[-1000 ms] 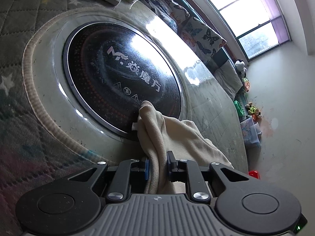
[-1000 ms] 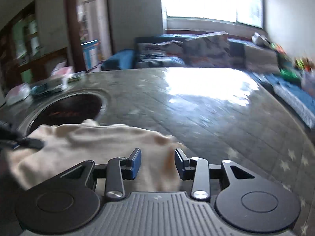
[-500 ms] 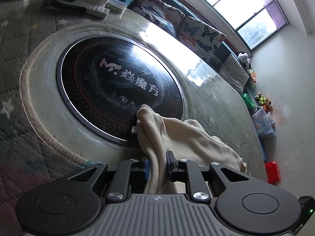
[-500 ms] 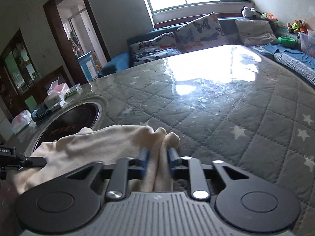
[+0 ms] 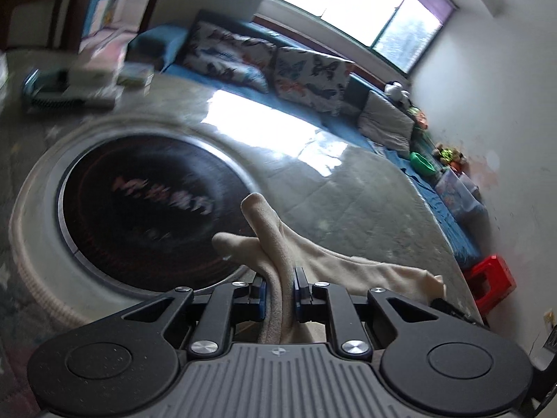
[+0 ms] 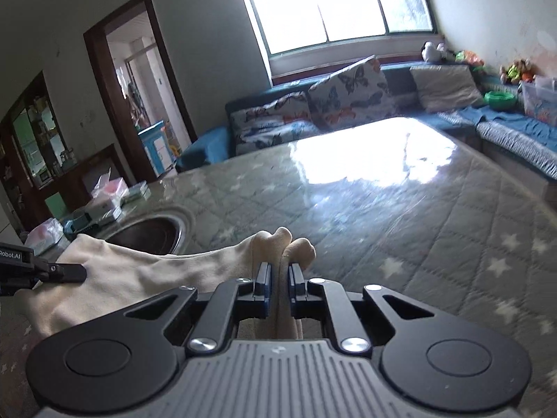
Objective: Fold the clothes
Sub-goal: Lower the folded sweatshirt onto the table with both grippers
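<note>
While our left tongs (image 5: pixel 280 287) clench one bunched end of the cream garment (image 5: pixel 365 271), our right tongs (image 6: pixel 278 289) have just been closing and now pinch its other end. Between them it hangs stretched above the quilted table (image 6: pixel 435 216), beside the round black hob (image 5: pixel 146 216).

Black tongs (image 5: pixel 280 294) with blue pads, silver screws, round knuckles, ribbed grey housing.
</note>
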The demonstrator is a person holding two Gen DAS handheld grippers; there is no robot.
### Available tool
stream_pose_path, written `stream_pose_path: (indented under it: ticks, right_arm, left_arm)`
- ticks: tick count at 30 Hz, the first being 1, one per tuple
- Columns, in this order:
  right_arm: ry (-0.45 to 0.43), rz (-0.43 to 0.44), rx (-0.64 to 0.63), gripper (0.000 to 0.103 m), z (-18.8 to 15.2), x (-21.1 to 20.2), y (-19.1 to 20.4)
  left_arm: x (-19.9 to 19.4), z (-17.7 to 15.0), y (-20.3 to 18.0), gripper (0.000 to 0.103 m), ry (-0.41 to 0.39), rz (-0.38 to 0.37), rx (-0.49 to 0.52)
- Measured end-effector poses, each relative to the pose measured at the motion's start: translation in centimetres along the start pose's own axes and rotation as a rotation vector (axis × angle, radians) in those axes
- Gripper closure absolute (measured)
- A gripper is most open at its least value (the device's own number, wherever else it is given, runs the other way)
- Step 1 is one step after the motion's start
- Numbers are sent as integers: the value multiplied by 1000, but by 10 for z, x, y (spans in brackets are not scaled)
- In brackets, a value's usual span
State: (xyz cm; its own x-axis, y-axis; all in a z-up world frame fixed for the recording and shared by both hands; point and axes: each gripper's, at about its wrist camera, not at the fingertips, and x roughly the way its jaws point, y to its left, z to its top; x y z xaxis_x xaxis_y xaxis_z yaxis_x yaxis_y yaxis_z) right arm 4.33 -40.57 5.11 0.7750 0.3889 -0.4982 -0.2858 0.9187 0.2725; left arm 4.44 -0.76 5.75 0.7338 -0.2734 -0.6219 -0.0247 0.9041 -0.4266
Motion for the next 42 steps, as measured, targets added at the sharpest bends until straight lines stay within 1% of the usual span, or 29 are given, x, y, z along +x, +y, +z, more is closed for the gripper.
stream_pose_path:
  ticks: [5, 12, 15, 19, 22, 29, 34, 36, 40, 42]
  right_arm:
    - [-53, -42, -8, 94, 17, -21, -16]
    - [-119, -137, -2, 94, 42, -48, -55]
    - [-129, -169, 4, 94, 46, -53, -70]
    - [-125, -206, 21, 94, 47, -52, -90]
    - [-117, -229, 33, 94, 45, -50, -105]
    - [-95, -249, 49, 94, 38, -44, -124]
    - [-60, -258, 47, 94, 30, -35, -131]
    - [-44, -265, 45, 94, 26, -31, -131]
    - [-18, -293, 28, 93, 22, -26, -134]
    - [-13, -297, 22, 92, 22, -26, -133]
  left_arm:
    - [14, 6, -37, 88, -2, -35, 45]
    - [42, 8, -89, 88, 22, -77, 116]
    - [55, 6, -108, 88, 34, -86, 153]
    - [73, 1, -132, 88, 51, -81, 202]
    - [84, -4, -142, 88, 66, -76, 219]
    - [99, -16, -148, 88, 100, -64, 229]
    - [109, -25, -140, 87, 136, -42, 214]
    - [112, -28, -136, 83, 148, -29, 210]
    - [114, -30, -129, 80, 156, 0, 206]
    - [112, -30, -126, 75, 151, 17, 208]
